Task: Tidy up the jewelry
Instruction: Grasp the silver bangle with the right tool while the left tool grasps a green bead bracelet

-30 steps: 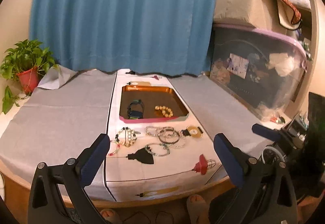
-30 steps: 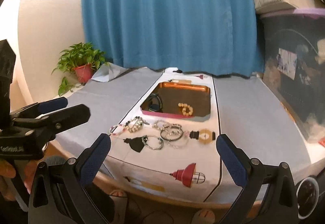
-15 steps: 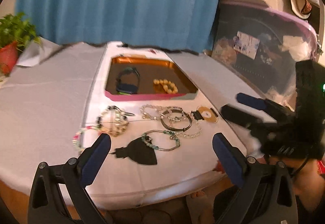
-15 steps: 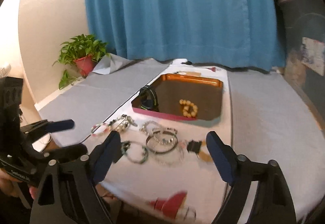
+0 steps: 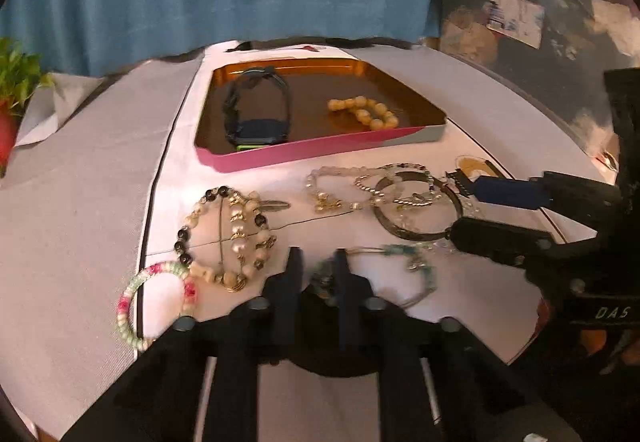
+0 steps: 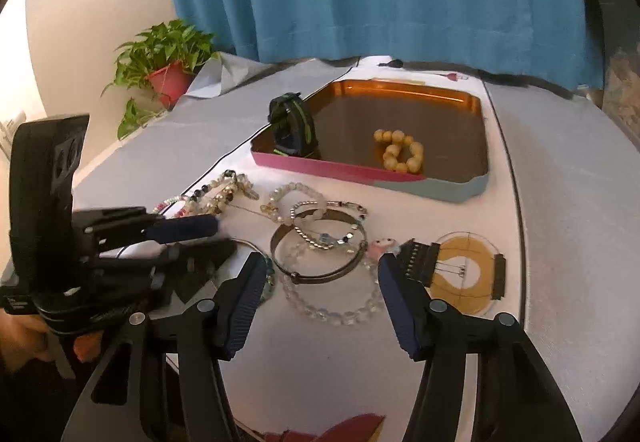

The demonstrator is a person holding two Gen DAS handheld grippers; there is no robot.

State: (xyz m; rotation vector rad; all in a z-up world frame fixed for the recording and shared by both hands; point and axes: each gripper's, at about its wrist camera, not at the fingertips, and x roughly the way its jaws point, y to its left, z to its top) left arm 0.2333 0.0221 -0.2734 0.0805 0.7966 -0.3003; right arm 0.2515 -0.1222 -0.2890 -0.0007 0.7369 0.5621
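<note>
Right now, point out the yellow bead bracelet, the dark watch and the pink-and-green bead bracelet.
yellow bead bracelet (image 6: 400, 151): right wrist view, on the beads at the loop's middle, inside the tray.
dark watch (image 5: 260, 127): left wrist view, on its face, inside the tray.
pink-and-green bead bracelet (image 5: 128, 302): left wrist view, on its left arc.

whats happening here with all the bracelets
A person is sorting jewelry with a handheld gripper in each hand. The left gripper has just closed on the thin teal-beaded bangle on the white cloth. The right gripper, jaws still apart but just closing in, hovers over the clear bead bracelet and dark metal bangle. A dark watch and yellow bead bracelet already lie in the tray.
</note>
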